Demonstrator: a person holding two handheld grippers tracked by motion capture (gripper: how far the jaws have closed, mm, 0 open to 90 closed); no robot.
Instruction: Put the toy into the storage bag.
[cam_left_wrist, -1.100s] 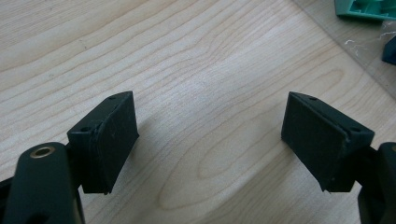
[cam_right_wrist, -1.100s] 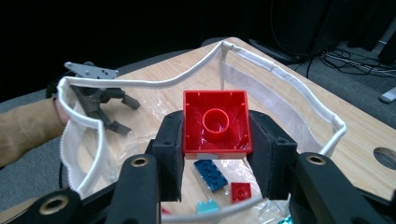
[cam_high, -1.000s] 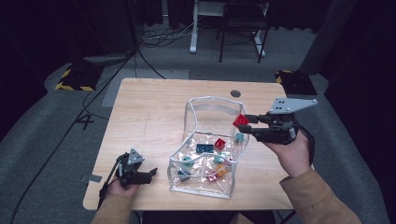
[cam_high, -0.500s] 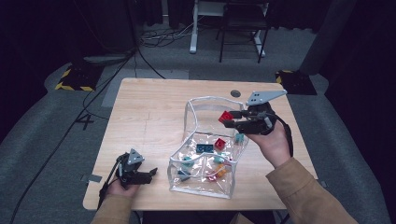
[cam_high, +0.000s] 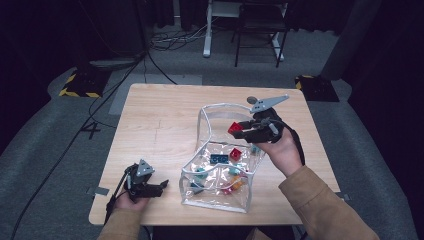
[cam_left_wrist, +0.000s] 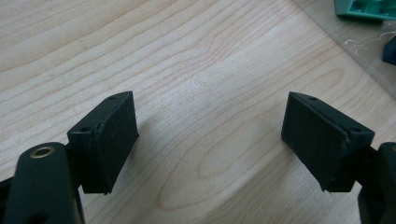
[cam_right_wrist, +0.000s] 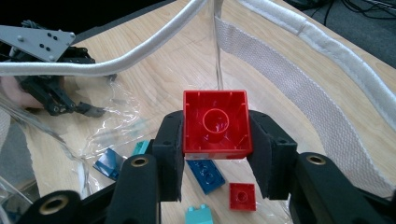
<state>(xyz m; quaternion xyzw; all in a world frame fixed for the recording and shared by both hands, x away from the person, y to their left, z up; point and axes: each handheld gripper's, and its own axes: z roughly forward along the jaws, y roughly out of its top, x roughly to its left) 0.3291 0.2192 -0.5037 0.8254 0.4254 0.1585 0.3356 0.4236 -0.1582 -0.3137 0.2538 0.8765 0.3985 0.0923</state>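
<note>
My right gripper (cam_high: 239, 129) (cam_right_wrist: 215, 135) is shut on a red brick (cam_high: 234, 127) (cam_right_wrist: 215, 122), its hollow underside facing the right gripper view's camera. It hangs over the open mouth of a clear plastic bag (cam_high: 206, 114) with a white zip rim (cam_right_wrist: 299, 37). Inside the bag lie several bricks: a small red one (cam_high: 235, 154) (cam_right_wrist: 242, 196), a blue one (cam_high: 218, 159) (cam_right_wrist: 206, 173) and teal ones (cam_high: 201, 170). My left gripper (cam_high: 161, 186) (cam_left_wrist: 210, 140) rests on the wooden table (cam_high: 160, 120) at the front left, open, with bare wood between its fingers.
The bag's near end (cam_high: 215, 197) lies close to the table's front edge. A small grey disc (cam_high: 251, 100) sits on the table behind the bag. Beyond the table are a chair (cam_high: 260, 25), cables (cam_high: 170, 40) and grey floor.
My right gripper has carried the red brick leftward and down, from the bag's right side to above its opening. The left gripper has stayed put.
</note>
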